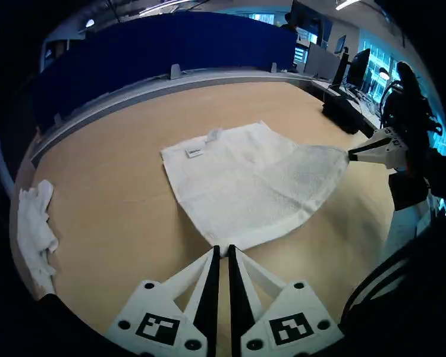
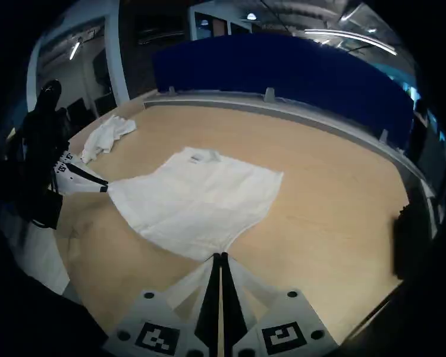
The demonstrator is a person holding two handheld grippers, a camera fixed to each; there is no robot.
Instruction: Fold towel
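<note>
White towel (image 1: 247, 184) is being held spread at the middle of the bench (image 1: 116, 196), its far edge w/ the small label (image 1: 194, 153) lying flat on the wood. One near corner is being pinched by the L gripper (image 1: 223, 249), fingers narrowed to a slit on the cloth. The other near corner is being pinched the same way by the R gripper (image 2: 221, 256), fingers nearly touching. The near edge is being stretched btwn the two. Bare wood is being left open all round the towel, toward the blue partition (image 1: 163, 47) at the back and toward a crumpled white cloth (image 1: 35, 232) lying well apart by the bench's edge.
</note>
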